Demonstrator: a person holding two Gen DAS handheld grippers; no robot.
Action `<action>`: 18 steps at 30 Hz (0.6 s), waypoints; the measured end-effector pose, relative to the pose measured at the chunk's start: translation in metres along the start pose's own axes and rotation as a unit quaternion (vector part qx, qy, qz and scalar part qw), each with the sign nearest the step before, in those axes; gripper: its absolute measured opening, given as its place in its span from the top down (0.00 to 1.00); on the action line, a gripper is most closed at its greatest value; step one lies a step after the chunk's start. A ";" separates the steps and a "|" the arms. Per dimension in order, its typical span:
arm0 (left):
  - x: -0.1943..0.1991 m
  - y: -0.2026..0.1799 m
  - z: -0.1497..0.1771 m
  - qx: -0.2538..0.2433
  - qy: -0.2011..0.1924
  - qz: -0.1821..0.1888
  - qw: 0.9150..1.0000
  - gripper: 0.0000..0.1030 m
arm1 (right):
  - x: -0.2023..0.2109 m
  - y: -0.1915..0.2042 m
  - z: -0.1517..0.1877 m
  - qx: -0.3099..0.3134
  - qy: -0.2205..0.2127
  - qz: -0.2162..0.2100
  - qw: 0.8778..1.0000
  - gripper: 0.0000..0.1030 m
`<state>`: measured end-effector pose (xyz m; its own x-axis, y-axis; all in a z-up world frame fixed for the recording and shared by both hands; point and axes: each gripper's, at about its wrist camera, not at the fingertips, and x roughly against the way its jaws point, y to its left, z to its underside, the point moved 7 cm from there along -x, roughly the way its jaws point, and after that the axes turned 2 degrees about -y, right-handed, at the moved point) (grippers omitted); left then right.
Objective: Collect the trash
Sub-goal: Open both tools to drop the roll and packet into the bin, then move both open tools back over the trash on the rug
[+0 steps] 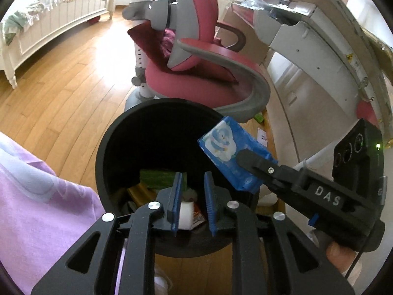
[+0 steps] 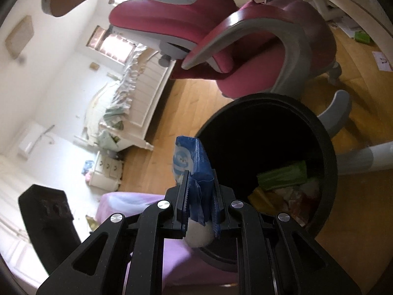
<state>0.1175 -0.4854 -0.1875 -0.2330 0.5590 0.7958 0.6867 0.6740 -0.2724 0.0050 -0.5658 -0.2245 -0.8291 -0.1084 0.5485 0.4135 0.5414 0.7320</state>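
Note:
A black round bin (image 1: 115, 132) stands on the wooden floor and holds a green packet (image 1: 157, 178) and other wrappers. My left gripper (image 1: 194, 173) hangs over its near side, jaws a little apart. A white rounded piece (image 1: 186, 215) lies between them against the left pad, with a gap to the right pad. My right gripper (image 1: 245, 159) comes in from the right, shut on a blue tissue packet (image 1: 228, 152) over the bin's right rim. In the right wrist view the blue tissue packet (image 2: 194, 162) stands up between the pads of my right gripper (image 2: 201, 172), beside the bin (image 2: 326, 142).
A pink and grey chair (image 1: 196, 68) stands just behind the bin, with a white desk (image 1: 319, 49) to its right. A white bed (image 1: 49, 24) is at the far left. Lilac clothing of the person (image 1: 36, 184) is close on the left. A green item (image 2: 363, 36) lies on the floor.

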 end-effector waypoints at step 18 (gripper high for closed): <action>0.175 0.079 0.014 0.064 -0.156 -0.116 0.979 0.08 | 0.014 0.073 0.025 0.084 -0.001 0.004 0.996 0.26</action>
<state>0.1218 -0.3276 -0.0776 -0.5854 0.4901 0.6458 0.5028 0.8444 -0.1851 0.0141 -0.5066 -0.1733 -0.8268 -0.1010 0.5534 0.3519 0.6747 0.6488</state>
